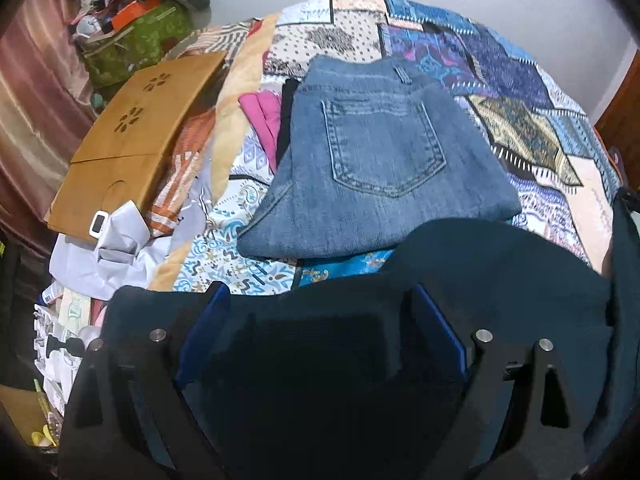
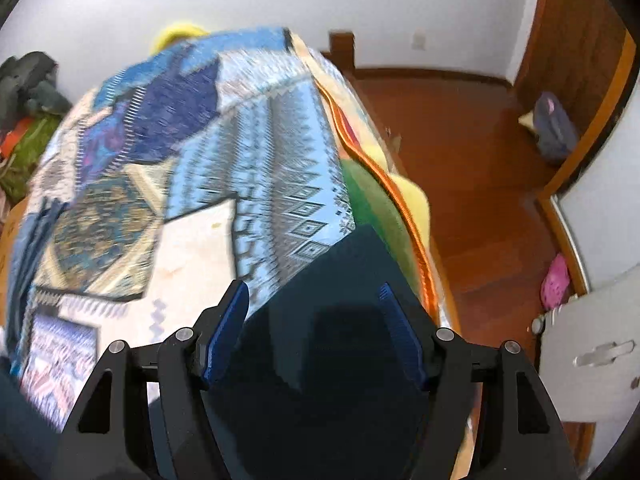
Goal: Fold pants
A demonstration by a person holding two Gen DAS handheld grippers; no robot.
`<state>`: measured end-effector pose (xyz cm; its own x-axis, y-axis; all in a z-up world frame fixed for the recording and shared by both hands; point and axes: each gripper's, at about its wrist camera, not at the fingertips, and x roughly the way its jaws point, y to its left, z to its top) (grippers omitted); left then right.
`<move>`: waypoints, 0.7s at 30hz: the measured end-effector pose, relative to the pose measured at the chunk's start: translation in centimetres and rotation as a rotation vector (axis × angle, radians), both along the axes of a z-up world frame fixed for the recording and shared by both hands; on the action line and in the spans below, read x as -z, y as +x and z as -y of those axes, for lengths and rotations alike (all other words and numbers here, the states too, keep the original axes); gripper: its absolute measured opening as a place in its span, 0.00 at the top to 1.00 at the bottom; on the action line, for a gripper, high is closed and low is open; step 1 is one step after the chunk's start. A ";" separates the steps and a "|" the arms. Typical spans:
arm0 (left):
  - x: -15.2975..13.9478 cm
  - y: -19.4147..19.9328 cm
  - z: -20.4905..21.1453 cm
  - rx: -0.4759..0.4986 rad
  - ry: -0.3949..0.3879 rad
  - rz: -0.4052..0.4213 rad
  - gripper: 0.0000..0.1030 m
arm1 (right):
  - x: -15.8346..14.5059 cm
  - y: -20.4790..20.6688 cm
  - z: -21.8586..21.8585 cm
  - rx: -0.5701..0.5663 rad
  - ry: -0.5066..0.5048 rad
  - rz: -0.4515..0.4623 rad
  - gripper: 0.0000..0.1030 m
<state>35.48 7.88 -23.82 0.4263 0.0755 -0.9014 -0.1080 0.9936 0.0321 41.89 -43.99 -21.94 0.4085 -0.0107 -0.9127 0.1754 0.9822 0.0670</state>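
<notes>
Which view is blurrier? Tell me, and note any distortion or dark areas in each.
Right wrist view is blurrier: the patchwork bedspread smears with motion, while the right gripper stays sharp. Left wrist view is sharper: the pocket stitching on the folded jeans reads clearly. Both show fisheye bulging and black corners, and the dark pants between the left gripper fingers are nearly featureless.

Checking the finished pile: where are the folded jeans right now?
In the left wrist view, the folded jeans lie mid-bed on the patchwork quilt, right of a pink garment.

Two pants: dark pants, folded jeans
</notes>
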 end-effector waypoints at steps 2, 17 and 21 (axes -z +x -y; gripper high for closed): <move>0.4 -0.1 0.1 0.004 -0.001 -0.011 0.11 | 1.0 0.2 -0.1 0.001 -0.007 -0.017 0.37; -1.2 -1.6 2.7 0.071 0.000 0.006 0.11 | -4.4 -6.0 1.2 0.013 -0.033 0.148 0.92; -2.3 -2.8 4.4 0.115 0.017 0.026 0.11 | -8.9 -9.2 2.7 0.031 -0.003 0.249 0.92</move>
<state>32.72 3.45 -21.51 0.4562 0.0401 -0.8890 0.0061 0.9988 0.0482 32.70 -46.65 -13.08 0.6200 -0.0290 -0.7841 0.1841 0.9768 0.1095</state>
